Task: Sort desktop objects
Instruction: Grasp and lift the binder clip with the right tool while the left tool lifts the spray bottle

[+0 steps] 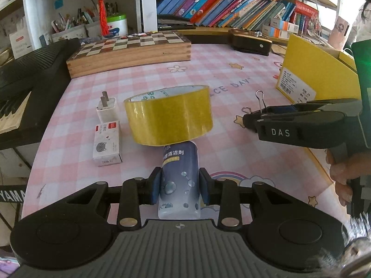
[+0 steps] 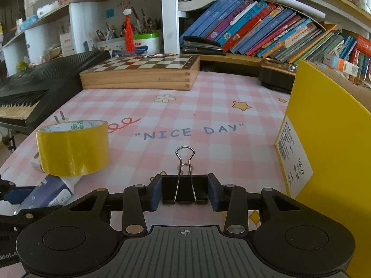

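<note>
My left gripper (image 1: 179, 186) is shut on a blue cleaner bottle (image 1: 179, 176) that lies along the pink checked mat. A yellow tape roll (image 1: 168, 115) stands just beyond the bottle's far end, touching it. My right gripper (image 2: 184, 191) is shut on a black binder clip (image 2: 184, 188) with its wire handles upright. The right gripper also shows in the left wrist view (image 1: 249, 120), to the right of the tape. The tape (image 2: 73, 148) and the bottle (image 2: 48, 194) sit at the left in the right wrist view.
A white charger plug (image 1: 107, 108) and a small white box (image 1: 107, 143) lie left of the tape. A yellow box (image 2: 324, 150) stands at the right. A wooden chessboard box (image 1: 129, 51), a keyboard (image 1: 27, 74) and bookshelves (image 2: 266, 27) line the back and left.
</note>
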